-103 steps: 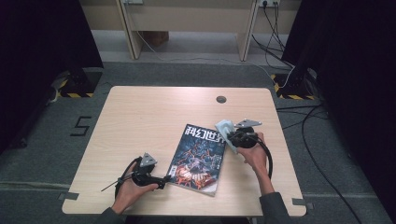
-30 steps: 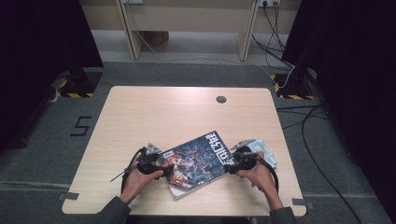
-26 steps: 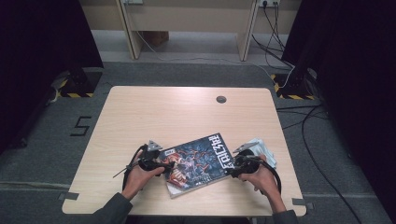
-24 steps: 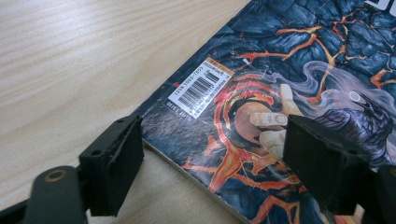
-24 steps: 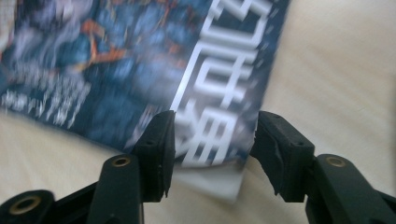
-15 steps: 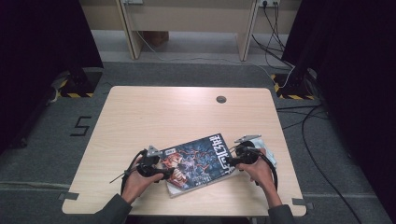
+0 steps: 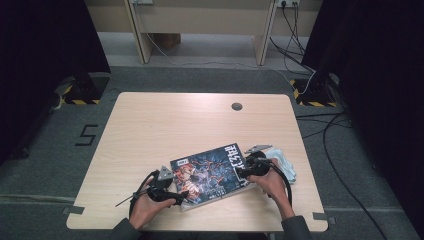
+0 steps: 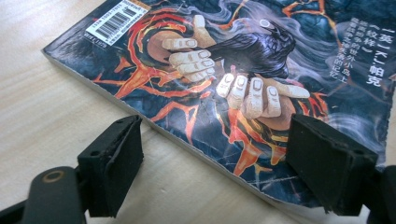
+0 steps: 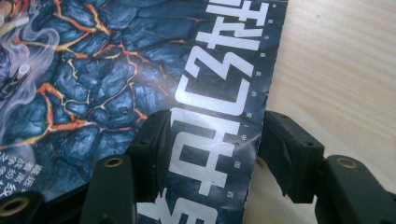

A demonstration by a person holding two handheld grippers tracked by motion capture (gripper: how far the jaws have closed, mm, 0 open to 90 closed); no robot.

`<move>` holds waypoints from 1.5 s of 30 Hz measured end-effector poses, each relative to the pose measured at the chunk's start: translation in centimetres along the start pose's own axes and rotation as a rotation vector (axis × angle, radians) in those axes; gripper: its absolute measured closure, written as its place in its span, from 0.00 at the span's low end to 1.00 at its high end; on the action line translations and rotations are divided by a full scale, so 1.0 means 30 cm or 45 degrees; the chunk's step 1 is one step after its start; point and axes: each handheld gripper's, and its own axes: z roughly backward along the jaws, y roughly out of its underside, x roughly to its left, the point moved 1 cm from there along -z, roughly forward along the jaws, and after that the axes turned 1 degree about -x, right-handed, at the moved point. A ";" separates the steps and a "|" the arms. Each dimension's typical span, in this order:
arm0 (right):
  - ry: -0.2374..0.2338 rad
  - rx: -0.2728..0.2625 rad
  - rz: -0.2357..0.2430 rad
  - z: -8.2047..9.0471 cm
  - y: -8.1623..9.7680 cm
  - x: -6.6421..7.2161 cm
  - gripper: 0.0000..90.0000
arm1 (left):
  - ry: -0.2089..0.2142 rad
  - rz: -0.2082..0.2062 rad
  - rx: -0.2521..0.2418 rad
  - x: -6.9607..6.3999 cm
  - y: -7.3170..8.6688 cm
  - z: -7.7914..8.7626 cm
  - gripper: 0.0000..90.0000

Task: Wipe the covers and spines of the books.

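Note:
A magazine (image 7: pixel 212 172) with a dark blue and orange cover lies flat on the wooden table (image 7: pixel 175 125) near its front edge, title end to the right. My left gripper (image 7: pixel 181 196) is at its near left corner, open. In the left gripper view the magazine (image 8: pixel 224 70) runs under the left gripper (image 8: pixel 215 158), one jaw over bare wood and the other over the cover. My right gripper (image 7: pixel 241 172) is at the title end, open. In the right gripper view the right gripper (image 9: pixel 212 144) straddles the magazine (image 9: pixel 93 70) edge, one jaw on the white title.
A crumpled pale cloth or bag (image 7: pixel 282 161) lies just right of my right hand. A round cable hole (image 7: pixel 237 106) sits near the table's far edge. Cables and desk legs stand on the floor beyond the table.
The magazine has turned clockwise from near upright to lying crosswise and come nearer the front edge. Both hands moved with it; over the last second it shifted only slightly.

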 end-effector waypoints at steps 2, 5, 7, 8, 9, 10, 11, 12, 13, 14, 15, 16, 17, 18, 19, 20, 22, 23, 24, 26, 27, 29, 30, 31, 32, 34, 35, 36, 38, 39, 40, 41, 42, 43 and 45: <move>0.001 0.022 0.007 0.011 0.008 0.008 0.47 | -0.018 -0.009 -0.003 0.012 -0.003 0.001 0.21; -0.003 0.034 0.002 0.034 0.038 0.029 0.47 | -0.055 -0.013 -0.014 0.040 -0.010 0.002 0.21; -0.023 0.066 0.002 0.056 0.061 0.047 0.47 | -0.081 -0.002 -0.017 0.065 -0.015 0.001 0.21; -0.036 0.081 0.002 0.065 0.071 0.055 0.47 | -0.090 0.008 -0.017 0.080 -0.018 0.000 0.22; -0.046 0.096 0.003 0.073 0.079 0.065 0.47 | -0.096 0.023 -0.022 0.093 -0.021 -0.002 0.22; -0.056 0.109 0.019 0.081 0.085 0.073 0.48 | -0.104 0.035 -0.027 0.104 -0.025 -0.005 0.21; -0.067 0.119 0.025 0.087 0.087 0.079 0.50 | -0.118 0.034 -0.024 0.113 -0.030 -0.007 0.21; -0.072 0.116 0.043 0.090 0.086 0.077 0.51 | -0.135 0.038 -0.031 0.119 -0.034 -0.011 0.21; -0.064 0.106 0.028 0.092 0.082 0.075 0.50 | -0.152 0.036 -0.037 0.122 -0.039 -0.014 0.21; -0.050 0.086 0.016 0.091 0.075 0.068 0.50 | -0.165 0.031 -0.039 0.126 -0.044 -0.018 0.21; -0.029 0.059 0.006 0.090 0.067 0.062 0.50 | -0.175 0.031 -0.037 0.129 -0.050 -0.021 0.21; -0.013 0.037 0.009 0.088 0.057 0.058 0.50 | -0.180 0.026 -0.038 0.134 -0.055 -0.025 0.21; -0.011 0.013 0.020 0.085 0.045 0.056 0.51 | -0.184 0.035 -0.044 0.139 -0.059 -0.029 0.21; -0.019 -0.011 0.021 0.081 0.033 0.054 0.51 | -0.184 0.045 -0.043 0.144 -0.062 -0.032 0.21; -0.026 -0.035 0.019 0.073 0.021 0.050 0.51 | -0.184 0.054 -0.047 0.149 -0.065 -0.036 0.21; -0.019 -0.040 0.024 0.066 0.009 0.046 0.51 | -0.185 0.060 -0.046 0.152 -0.067 -0.038 0.21; -0.017 -0.046 0.043 0.048 -0.011 0.040 0.51 | -0.174 0.054 -0.043 0.155 -0.071 -0.038 0.22; -0.012 -0.054 0.047 0.038 -0.021 0.034 0.51 | -0.164 0.059 -0.043 0.154 -0.072 -0.035 0.23; -0.006 -0.051 0.055 0.028 -0.031 0.026 0.51 | -0.157 0.066 -0.049 0.152 -0.073 -0.029 0.26; 0.017 -0.050 0.043 0.009 -0.049 0.011 0.51 | -0.150 0.067 -0.083 0.140 -0.075 -0.013 0.29; 0.016 -0.049 0.047 -0.001 -0.058 0.003 0.51 | -0.133 0.063 -0.095 0.131 -0.077 -0.001 0.28; 0.003 -0.040 0.038 -0.020 -0.073 -0.015 0.51 | -0.095 0.058 -0.110 0.105 -0.074 0.023 0.28; 0.008 -0.036 0.033 -0.031 -0.079 -0.024 0.51 | -0.069 0.058 -0.122 0.086 -0.070 0.035 0.28; 0.013 -0.027 0.025 -0.040 -0.085 -0.030 0.50 | -0.045 0.047 -0.131 0.064 -0.064 0.047 0.29; 0.015 -0.022 0.037 -0.047 -0.091 -0.038 0.50 | -0.027 0.023 -0.133 0.042 -0.056 0.058 0.29; 0.004 -0.013 0.049 -0.061 -0.106 -0.054 0.48 | 0.021 -0.013 -0.122 -0.005 -0.033 0.070 0.30; -0.008 0.001 0.032 -0.069 -0.111 -0.059 0.48 | 0.051 -0.016 -0.110 -0.026 -0.020 0.072 0.30; -0.017 0.011 0.027 -0.078 -0.114 -0.067 0.47 | 0.088 -0.008 -0.098 -0.046 -0.008 0.073 0.30; -0.053 0.012 0.004 -0.086 -0.117 -0.074 0.49 | 0.144 -0.013 -0.073 -0.081 0.012 0.071 0.31; -0.075 0.013 0.002 -0.087 -0.116 -0.072 0.50 | 0.152 -0.021 -0.058 -0.094 0.019 0.068 0.32; -0.097 0.017 0.004 -0.087 -0.113 -0.069 0.49 | 0.157 -0.018 -0.043 -0.101 0.025 0.062 0.32; -0.089 0.011 0.010 -0.085 -0.108 -0.063 0.49 | 0.168 -0.002 -0.029 -0.105 0.029 0.054 0.32; -0.085 0.009 0.005 -0.082 -0.103 -0.058 0.49 | 0.179 0.017 -0.015 -0.104 0.032 0.045 0.32; -0.087 0.016 0.003 -0.077 -0.097 -0.054 0.49 | 0.175 0.029 -0.009 -0.101 0.034 0.037 0.32; -0.093 0.031 0.012 -0.065 -0.086 -0.043 0.50 | 0.157 0.044 -0.005 -0.090 0.032 0.029 0.31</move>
